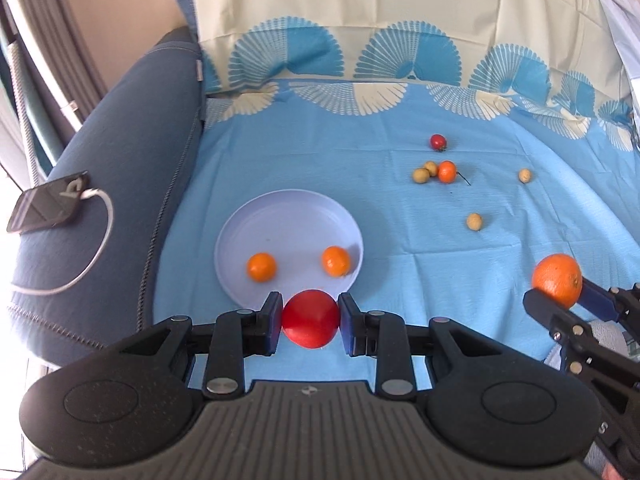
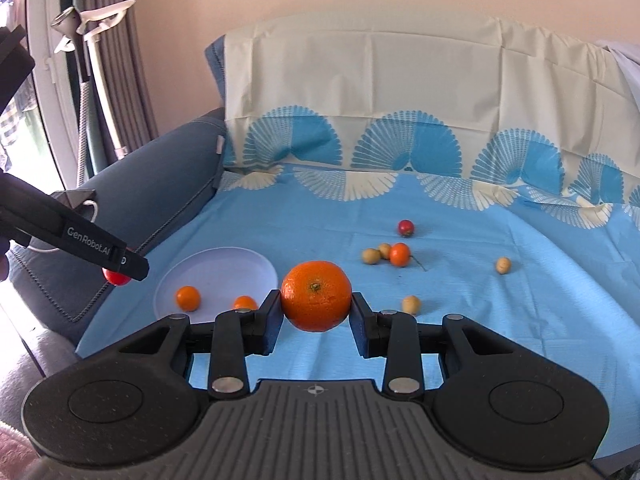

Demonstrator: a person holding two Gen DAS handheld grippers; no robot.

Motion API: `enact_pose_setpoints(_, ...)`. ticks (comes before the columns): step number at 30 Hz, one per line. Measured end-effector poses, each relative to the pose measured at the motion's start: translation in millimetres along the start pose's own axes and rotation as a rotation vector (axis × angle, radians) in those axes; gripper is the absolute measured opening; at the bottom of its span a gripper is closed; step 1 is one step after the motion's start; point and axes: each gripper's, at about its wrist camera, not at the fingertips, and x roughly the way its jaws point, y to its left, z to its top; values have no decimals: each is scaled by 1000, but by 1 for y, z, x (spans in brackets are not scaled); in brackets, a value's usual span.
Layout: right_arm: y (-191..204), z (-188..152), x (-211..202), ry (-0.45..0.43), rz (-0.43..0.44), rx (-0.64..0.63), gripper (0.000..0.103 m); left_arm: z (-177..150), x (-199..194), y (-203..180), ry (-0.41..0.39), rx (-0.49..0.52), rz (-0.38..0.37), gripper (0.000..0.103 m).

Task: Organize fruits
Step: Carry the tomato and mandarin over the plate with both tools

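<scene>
My left gripper is shut on a red tomato, held just in front of the near rim of a pale lilac plate. The plate holds two small oranges. My right gripper is shut on a large orange, held above the blue sheet to the right of the plate; that orange also shows at the right of the left wrist view. The left gripper's tomato peeks out at the left of the right wrist view.
Loose fruits lie on the blue sheet beyond: a small red one, a small orange beside two yellowish ones, and two single yellowish ones. A sofa arm with a phone and cable is left.
</scene>
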Motion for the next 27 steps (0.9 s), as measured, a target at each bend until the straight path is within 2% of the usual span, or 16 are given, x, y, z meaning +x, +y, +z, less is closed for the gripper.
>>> enact_pose_setpoints(6, 45, -9, -26, 3, 63, -34, 37, -32, -34, 28, -28, -48, -16, 33)
enact_pose_setpoints(11, 67, -11, -44, -26, 103, -79, 37, -50, -55, 39, -59, -88, -9, 33)
enact_pose_setpoints(19, 86, -11, -68, -51, 138, -128, 37, -77, -79, 50, -94, -128, -11, 33)
enact_pose_setpoints(27, 97, -12, -76, -59, 134, -153, 37, -82, -82, 58, -106, -148, -25, 33)
